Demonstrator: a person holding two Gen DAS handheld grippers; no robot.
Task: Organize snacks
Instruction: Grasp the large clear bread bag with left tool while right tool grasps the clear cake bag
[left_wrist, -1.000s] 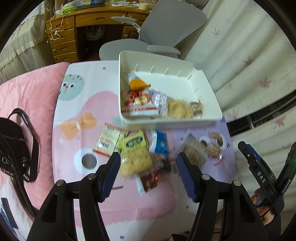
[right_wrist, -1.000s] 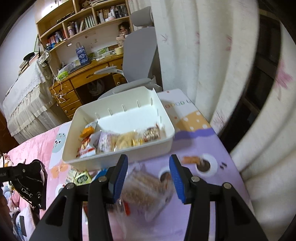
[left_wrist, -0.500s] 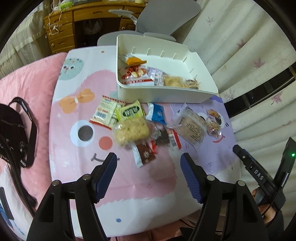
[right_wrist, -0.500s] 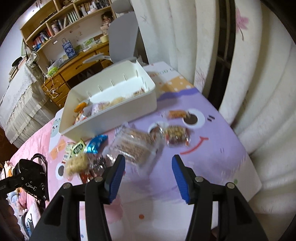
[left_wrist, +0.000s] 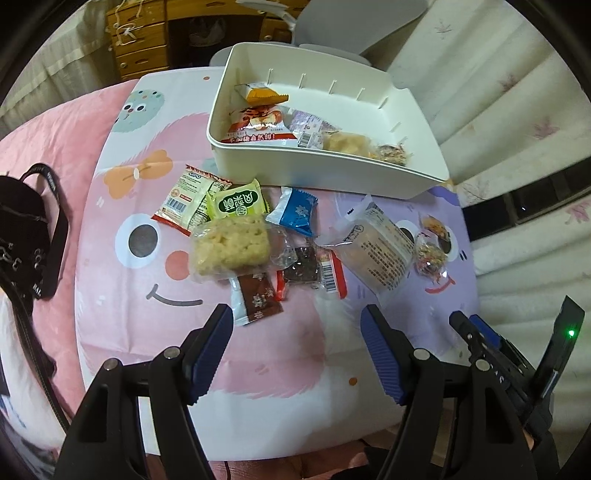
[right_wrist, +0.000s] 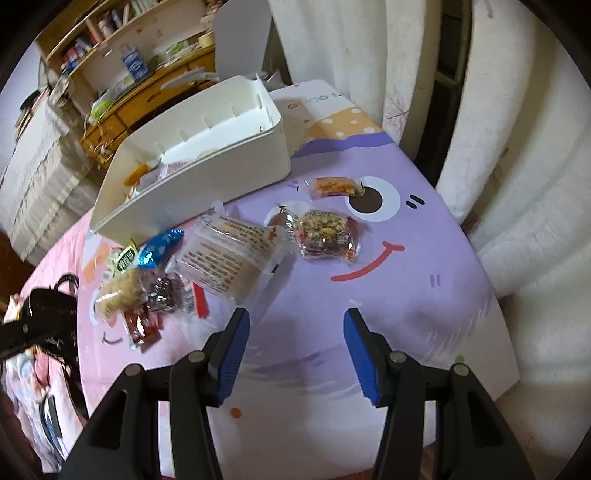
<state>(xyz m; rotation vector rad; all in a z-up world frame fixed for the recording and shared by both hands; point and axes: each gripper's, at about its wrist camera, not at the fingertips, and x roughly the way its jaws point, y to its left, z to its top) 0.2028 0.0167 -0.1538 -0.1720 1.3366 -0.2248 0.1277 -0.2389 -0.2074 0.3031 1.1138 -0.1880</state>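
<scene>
Crinkly film snack packets (left_wrist: 258, 236) lie mid-frame on the bench (left_wrist: 258, 350), below the white bin (left_wrist: 332, 166): light, soft, slippery, crushable. I'd pinch a sealed end. Left gripper (left_wrist: 297, 328) and right gripper (right_wrist: 295, 328) spread, empty
</scene>
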